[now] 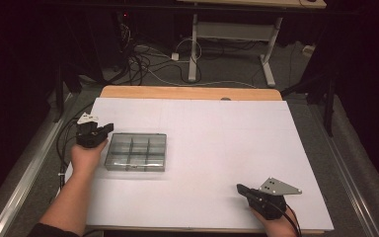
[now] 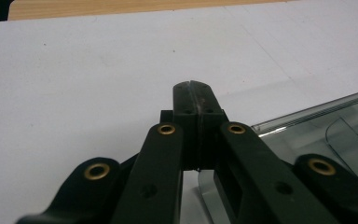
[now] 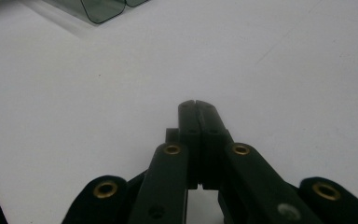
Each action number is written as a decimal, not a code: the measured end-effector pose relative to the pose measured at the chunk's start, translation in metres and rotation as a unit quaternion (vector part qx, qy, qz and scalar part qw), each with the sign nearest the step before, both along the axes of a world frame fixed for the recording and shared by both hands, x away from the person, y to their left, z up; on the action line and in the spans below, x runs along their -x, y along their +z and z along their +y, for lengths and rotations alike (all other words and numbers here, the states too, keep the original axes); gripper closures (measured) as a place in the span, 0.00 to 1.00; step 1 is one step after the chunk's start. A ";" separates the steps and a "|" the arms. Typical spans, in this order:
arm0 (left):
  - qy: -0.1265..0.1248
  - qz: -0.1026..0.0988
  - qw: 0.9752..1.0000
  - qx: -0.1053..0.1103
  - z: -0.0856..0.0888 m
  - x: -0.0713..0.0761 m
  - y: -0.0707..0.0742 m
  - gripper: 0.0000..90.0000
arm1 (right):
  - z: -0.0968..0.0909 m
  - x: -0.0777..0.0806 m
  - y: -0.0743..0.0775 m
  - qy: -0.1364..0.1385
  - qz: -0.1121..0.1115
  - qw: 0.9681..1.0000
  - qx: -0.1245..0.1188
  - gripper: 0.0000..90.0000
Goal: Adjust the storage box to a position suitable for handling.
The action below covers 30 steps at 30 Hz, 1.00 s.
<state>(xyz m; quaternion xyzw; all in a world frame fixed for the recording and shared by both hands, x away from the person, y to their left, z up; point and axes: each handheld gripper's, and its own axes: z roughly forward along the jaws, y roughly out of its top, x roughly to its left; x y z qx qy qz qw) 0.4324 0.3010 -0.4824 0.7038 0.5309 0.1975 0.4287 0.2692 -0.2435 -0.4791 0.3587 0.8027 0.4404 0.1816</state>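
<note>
Right hand-held gripper (image 1: 241, 188) clenched empty on white sheet (image 1: 217, 148), left hand-held gripper (image 1: 109, 128) clenched beside clear compartment box (image 1: 136, 152)

white table cover (image 1: 217, 148), floor cables (image 1: 148, 64), desk frame (image 1: 237, 34)

Cut off by the right edge of the left gripper view: clear compartment box (image 2: 326, 126), with just a near corner and a stretch of rim showing, part of it hidden behind the left gripper (image 2: 193, 88) and its linkage. Cut off by the top edge of the right gripper view: same box (image 3: 100, 9), reduced to rounded smoky corners. Too small and dim to tell from the high view: contents of the box's compartments (image 1: 135, 150). Cropped at the bottom edge of the high view: person's right hand (image 1: 276, 224) behind the right gripper (image 1: 240, 187). Blurred at the bottom of both gripper views: the nearest linkage arms.
</note>
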 end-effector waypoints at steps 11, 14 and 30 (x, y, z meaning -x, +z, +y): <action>-0.009 0.021 1.000 -0.003 -0.001 -0.004 -0.008 0.98 | 0.000 0.000 0.000 -0.001 0.002 1.000 -0.003 1.00; -0.011 0.027 1.000 -0.005 -0.003 -0.004 -0.010 0.98 | 0.000 0.000 0.000 -0.002 0.004 1.000 -0.003 1.00; -0.032 0.033 0.999 -0.005 -0.021 0.001 -0.009 0.98 | 0.002 0.000 0.000 0.000 0.000 1.000 -0.002 1.00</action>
